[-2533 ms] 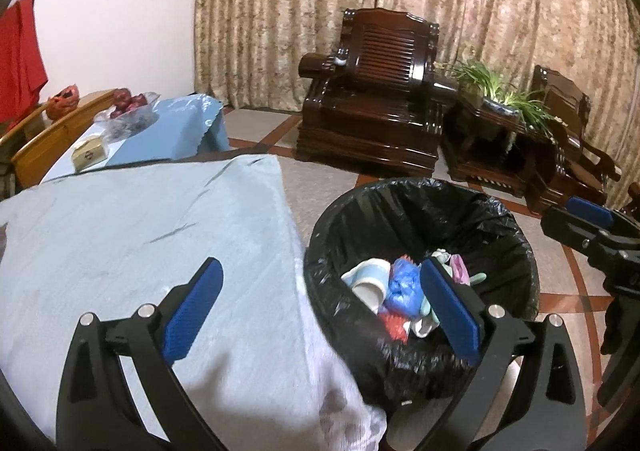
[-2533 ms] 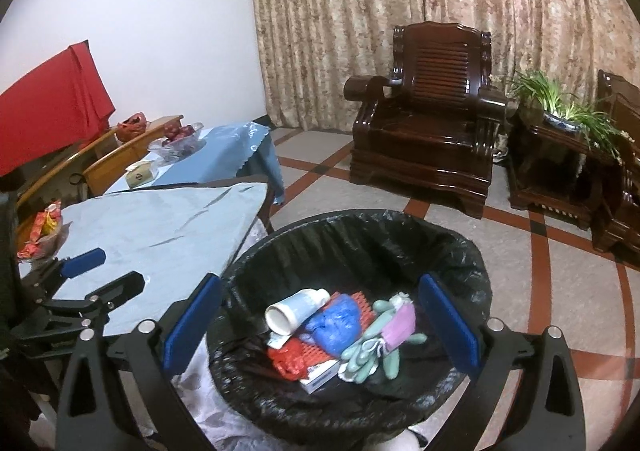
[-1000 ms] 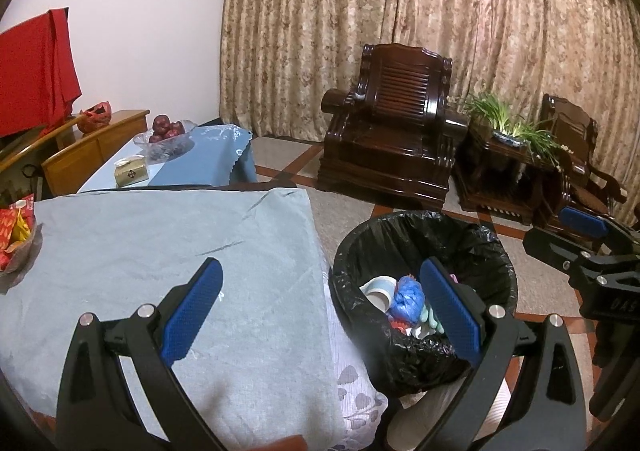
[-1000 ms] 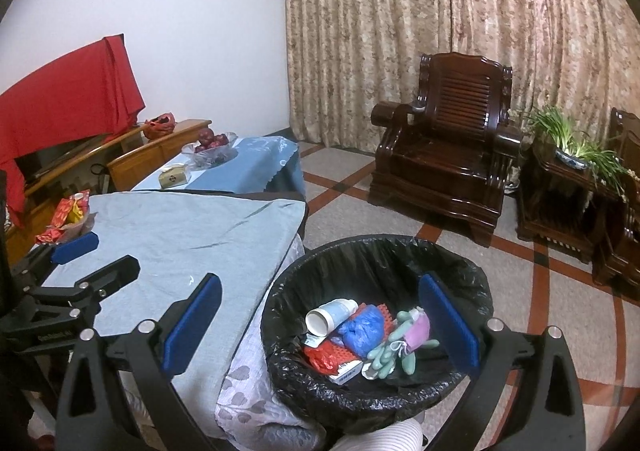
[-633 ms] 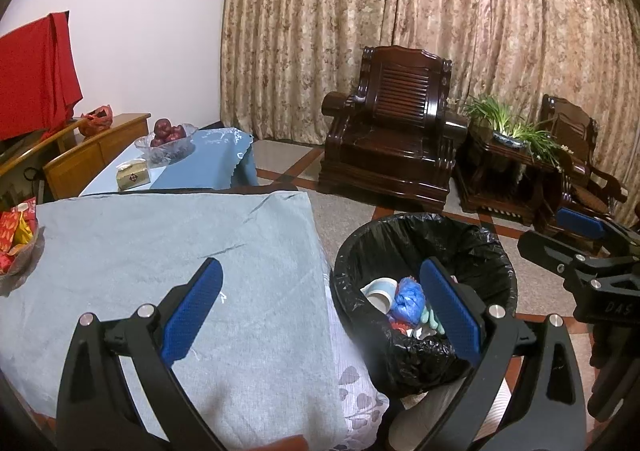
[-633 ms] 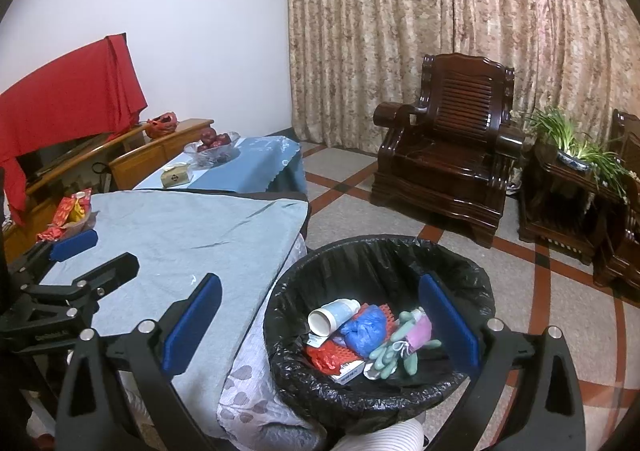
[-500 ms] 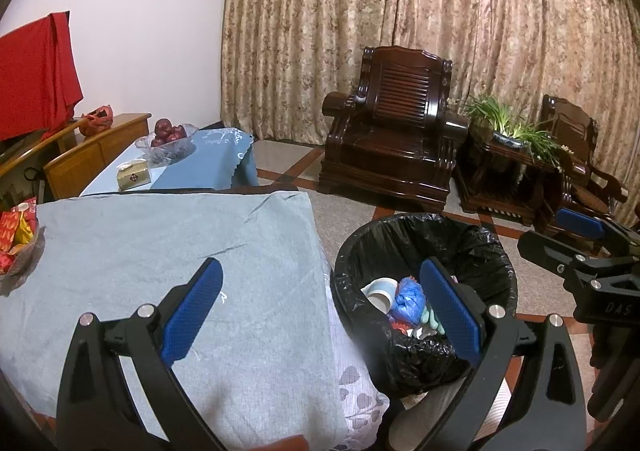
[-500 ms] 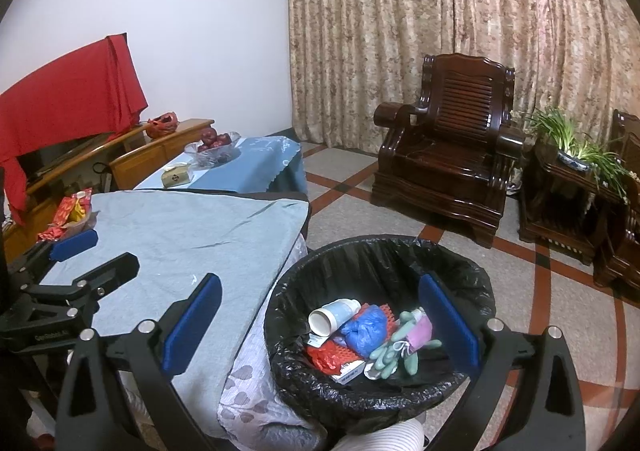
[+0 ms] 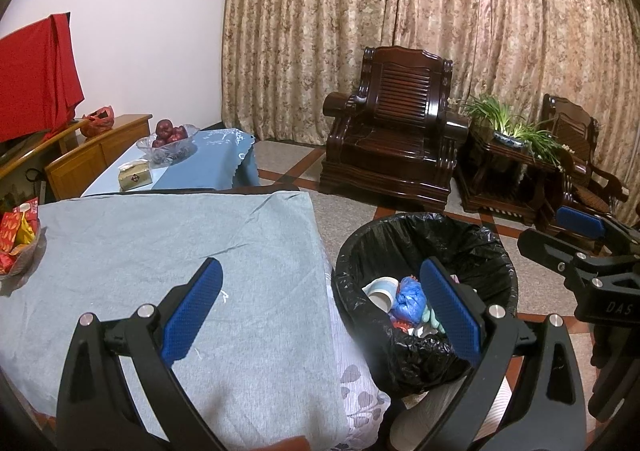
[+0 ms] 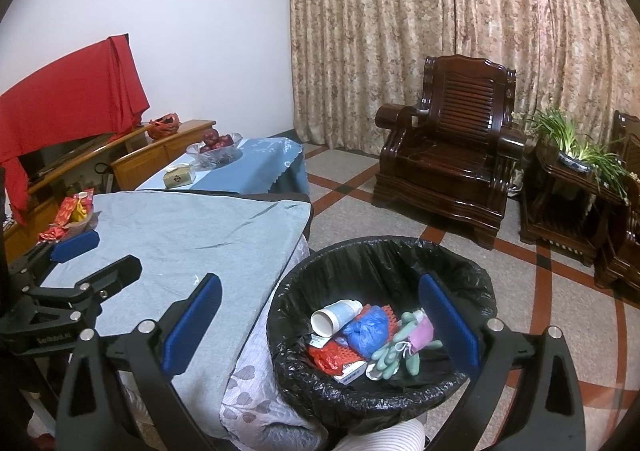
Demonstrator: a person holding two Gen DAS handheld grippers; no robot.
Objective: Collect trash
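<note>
A bin lined with a black bag (image 9: 492, 247) (image 10: 472, 279) stands on the floor right of the table. Inside lie a white cup (image 10: 335, 317), a blue crumpled bag (image 10: 366, 329), red wrappers (image 10: 330, 357), green gloves (image 10: 394, 349) and a pink item (image 10: 422, 333). My left gripper (image 9: 320, 303) is open and empty, held above the table edge and the bin. My right gripper (image 10: 320, 313) is open and empty above the bin. The table (image 9: 140, 235) carries a grey-blue cloth.
A basket of red snack packets (image 10: 70, 217) sits at the table's far left. A low table with a fruit bowl (image 9: 170, 137) and tissue box (image 9: 135, 176) stands behind. Dark wooden armchairs (image 9: 394, 131) and a plant stand (image 9: 508, 155) line the curtain.
Both grippers have pulled back and up from the bin, which looks smaller and farther. Over the last half second almost nothing has moved. Both stay open.
</note>
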